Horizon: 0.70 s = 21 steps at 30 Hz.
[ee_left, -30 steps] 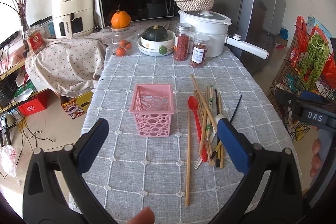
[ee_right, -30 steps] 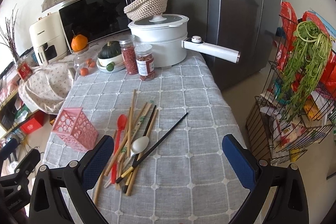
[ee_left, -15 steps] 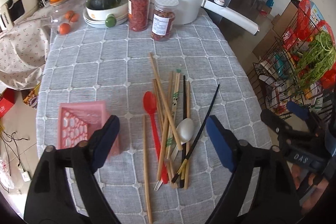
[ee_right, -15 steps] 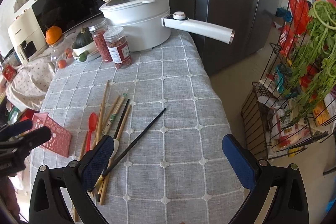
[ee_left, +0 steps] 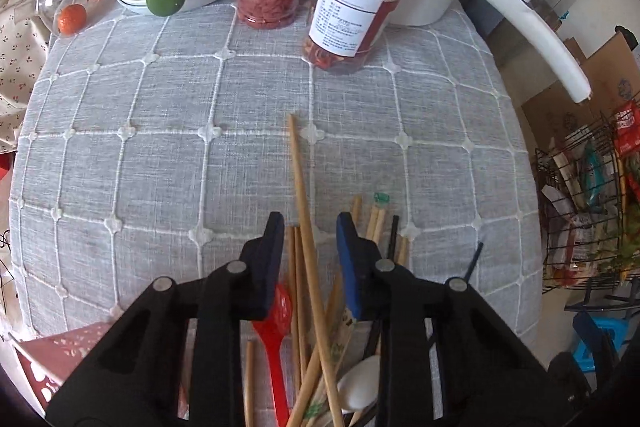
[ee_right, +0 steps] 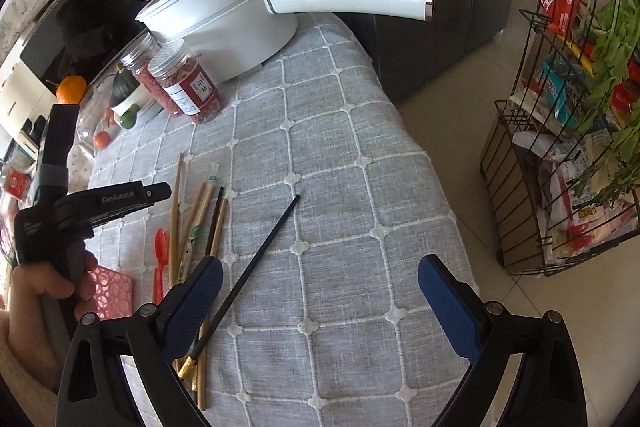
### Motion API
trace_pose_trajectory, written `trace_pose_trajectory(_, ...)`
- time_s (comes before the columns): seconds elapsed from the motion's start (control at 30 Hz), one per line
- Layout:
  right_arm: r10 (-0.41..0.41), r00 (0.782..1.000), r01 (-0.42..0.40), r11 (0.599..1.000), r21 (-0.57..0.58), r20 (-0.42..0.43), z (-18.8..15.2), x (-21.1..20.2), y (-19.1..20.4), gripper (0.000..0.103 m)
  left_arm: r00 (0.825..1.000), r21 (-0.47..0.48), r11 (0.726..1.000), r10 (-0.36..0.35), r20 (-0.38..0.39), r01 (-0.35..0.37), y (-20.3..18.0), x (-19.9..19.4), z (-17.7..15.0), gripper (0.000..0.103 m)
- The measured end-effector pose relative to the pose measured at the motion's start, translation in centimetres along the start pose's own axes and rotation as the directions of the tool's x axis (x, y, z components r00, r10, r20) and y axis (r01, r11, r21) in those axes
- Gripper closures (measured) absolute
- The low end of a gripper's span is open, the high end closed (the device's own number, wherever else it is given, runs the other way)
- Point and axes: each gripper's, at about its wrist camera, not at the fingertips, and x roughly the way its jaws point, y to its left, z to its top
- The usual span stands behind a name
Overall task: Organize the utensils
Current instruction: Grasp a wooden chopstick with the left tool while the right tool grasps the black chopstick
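1. Left gripper [ee_left: 310, 227], lower centre of its wrist view: jaws closing around long bamboo chopsticks [ee_left: 301, 187]; the pads appear not yet pressing.
2. Loose pile of utensils on grey checked tablecloth [ee_left: 160, 131]; pink perforated plastic basket [ee_right: 108, 291] lower left.
3. Right gripper [ee_right: 318, 287]: fingers spread wide, empty.
4. Advice: pinch one chopstick only, clear of the red plastic spoon [ee_left: 276, 311].

The left wrist view is aimed steeply down, close over the chopsticks [ee_left: 304, 211] seen between its jaws. The right wrist view is held higher, facing the tablecloth [ee_right: 340, 187]. Chopsticks, jars [ee_left: 352, 7] and pot [ee_right: 224, 23] are shared.
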Motion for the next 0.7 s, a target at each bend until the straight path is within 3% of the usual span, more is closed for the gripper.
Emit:
trace_pose_trajectory(0.2,0.044,0.999,-0.044,0.999,0.018,-0.023,0.0,0.6,0.0,0.006,1.000,-0.021,1.000,0.019,-0.003,-0.019,0.4,1.9,0.8,0.080)
trace_pose_trajectory(0.27,0.068,0.997,-0.067,0.998,0.012,-0.023,0.1,0.7,0.3,0.006,1.000,-0.014,1.000,0.018,-0.002,-0.018,0.3,2.0,1.0,0.095)
trace_pose_trajectory(0.33,0.077,0.997,-0.076,0.997,0.009,-0.026,0.0,0.8,0.4,0.006,1.000,-0.014,1.000,0.005,0.010,-0.004,0.2,1.5,0.9,0.095)
trace_pose_trajectory(0.53,0.097,0.994,-0.096,0.995,0.017,-0.049,-0.1,1.3,0.3,0.016,0.995,0.059,0.997,-0.063,0.074,0.059,-0.3,-3.7,-0.8,0.096)
trace_pose_trajectory(0.7,0.136,0.987,-0.132,0.990,0.044,-0.091,-0.3,2.5,0.5,0.026,0.975,0.118,0.984,-0.155,0.159,0.137,0.4,-10.3,-3.5,0.096)
